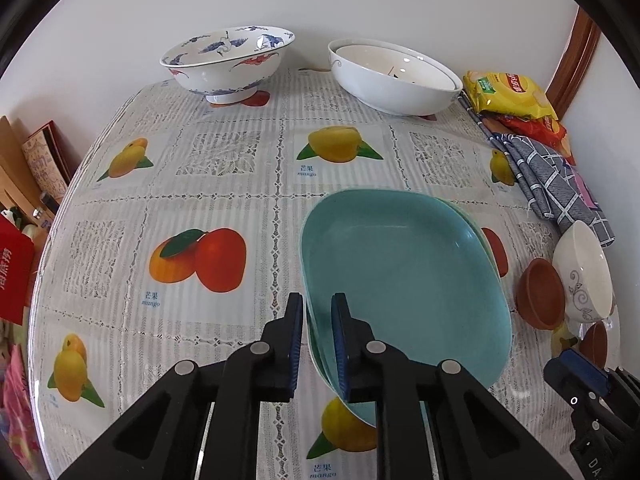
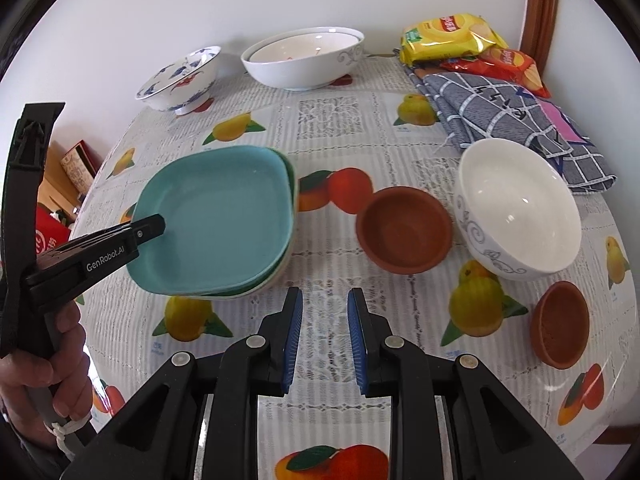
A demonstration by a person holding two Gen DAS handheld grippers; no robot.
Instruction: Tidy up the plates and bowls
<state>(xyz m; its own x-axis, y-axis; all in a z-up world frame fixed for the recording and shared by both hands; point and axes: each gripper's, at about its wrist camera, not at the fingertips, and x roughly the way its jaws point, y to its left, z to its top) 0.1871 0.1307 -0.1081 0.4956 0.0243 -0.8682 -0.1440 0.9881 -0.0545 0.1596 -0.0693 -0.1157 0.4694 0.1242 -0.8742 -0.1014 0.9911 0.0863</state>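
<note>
My left gripper [image 1: 318, 312] straddles the near rim of a teal square plate [image 1: 404, 276], the top of a short plate stack, which looks tilted. In the right wrist view the left gripper [image 2: 154, 226] grips that plate [image 2: 216, 216] at its left edge. My right gripper [image 2: 324, 312] is open and empty over the table, in front of the stack. A brown bowl [image 2: 406, 230], a white patterned bowl [image 2: 518, 208] and a small brown bowl [image 2: 560, 324] sit to the right. A blue-patterned bowl [image 1: 228, 62] and nested white bowls [image 1: 394, 76] stand at the back.
A checked grey cloth [image 2: 508, 116] and snack packets [image 2: 452, 36] lie at the back right by the wall. The table [image 1: 224, 168] has a fruit-print cover; its left edge drops off to boxes [image 1: 38, 164]. A wooden frame [image 2: 540, 8] stands at the right.
</note>
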